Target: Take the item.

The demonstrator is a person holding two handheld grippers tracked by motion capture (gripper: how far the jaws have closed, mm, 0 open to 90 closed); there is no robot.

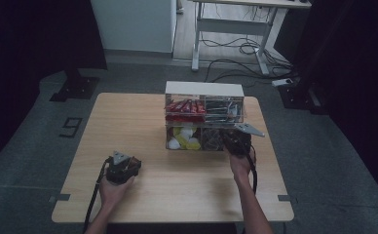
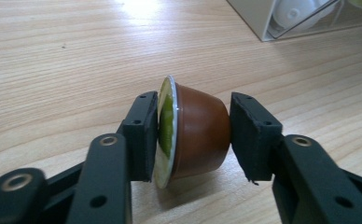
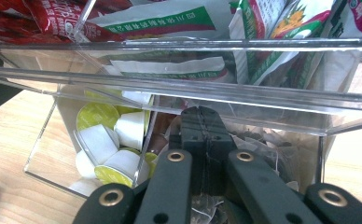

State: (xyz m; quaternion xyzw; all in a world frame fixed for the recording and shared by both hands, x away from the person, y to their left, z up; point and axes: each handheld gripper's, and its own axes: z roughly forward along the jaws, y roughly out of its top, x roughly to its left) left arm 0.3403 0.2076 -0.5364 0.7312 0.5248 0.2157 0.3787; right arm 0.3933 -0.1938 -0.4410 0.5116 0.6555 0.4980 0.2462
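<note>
**Clear organizer up top, pod sitting between the left jaws**

Biggest thing first: the wooden counter [image 1: 143, 190] takes up the middle of the high view. On its upper right part sits a clear plastic organizer [image 1: 204, 89] with a white top, two levels and a divider in each.

What's in it, as far as I can see: the upper left compartment has red packets [image 1: 186, 107], the upper right one has green-and-white sachets [image 3: 165, 21]. Lower left is full of small white and yellow pods [image 3: 105, 140]. Lower right has what look like clear-wrapped tea bags [image 3: 258, 140], kinda hard to tell through the plastic.

Hands: the right gripper [image 1: 236, 141] is at centre right of the high view, forearm coming up from the bottom edge, nose right at the organizer's lower right front. In the right gripper view its jaws are clenched tight together, pads pressed flat with nothing between them, right at the lower compartment's front.

The left gripper [image 2: 194, 135] sits low on the counter at lower left of the high view, well apart from the organizer. The brown pod [image 2: 200, 133] lies on its side on the counter between its jaws, green-and-white lid against the left pad. The right pad stands just off the pod's base, so that grip looks released.
</note>
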